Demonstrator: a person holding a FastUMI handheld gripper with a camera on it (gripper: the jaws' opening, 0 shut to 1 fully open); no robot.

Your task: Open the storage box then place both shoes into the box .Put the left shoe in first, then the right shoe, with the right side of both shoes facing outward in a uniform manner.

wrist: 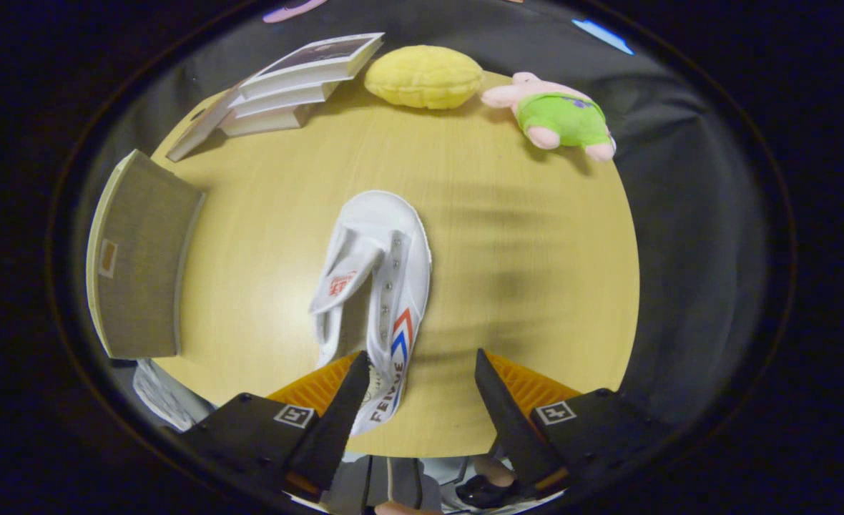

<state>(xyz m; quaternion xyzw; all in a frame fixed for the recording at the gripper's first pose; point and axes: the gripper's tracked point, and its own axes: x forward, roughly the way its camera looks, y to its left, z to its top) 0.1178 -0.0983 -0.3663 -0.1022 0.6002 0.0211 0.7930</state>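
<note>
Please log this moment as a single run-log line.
hand-held gripper open | white shoe on table, heel between fingers | storage box beside

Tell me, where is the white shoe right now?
In the gripper view, the white shoe lies on the round wooden table, its heel between the open fingers, toe pointing toward the yellow cushion.

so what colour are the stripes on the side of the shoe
Red and blue chevron stripes on the white shoe, clearest in the gripper view, just ahead of the open gripper.
</note>
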